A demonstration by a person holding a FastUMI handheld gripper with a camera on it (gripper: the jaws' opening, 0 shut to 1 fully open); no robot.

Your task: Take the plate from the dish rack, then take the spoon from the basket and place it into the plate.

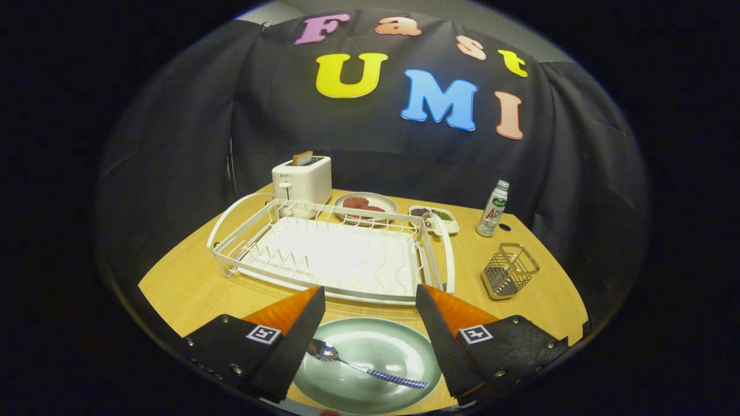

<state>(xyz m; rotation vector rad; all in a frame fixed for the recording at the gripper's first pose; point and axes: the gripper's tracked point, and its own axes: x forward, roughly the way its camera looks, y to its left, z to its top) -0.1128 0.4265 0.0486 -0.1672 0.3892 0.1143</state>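
A pale green plate [370, 346] lies on the wooden table [191, 289] in front of the white dish rack [329, 254]. A spoon [364, 366] with a blue checked handle rests in the plate, bowl toward the left finger. My gripper [370, 297] hovers above the plate, open, with the plate and spoon showing between its fingers and nothing held. The wire basket [509, 270] stands to the right of the rack and holds nothing that I can see. No dishes stand in the rack.
Behind the rack stand a white toaster [302, 180] with a slice in it, a plate of food [365, 204] and a small divided dish [435, 216]. A bottle [493, 209] stands at the back right, beyond the basket.
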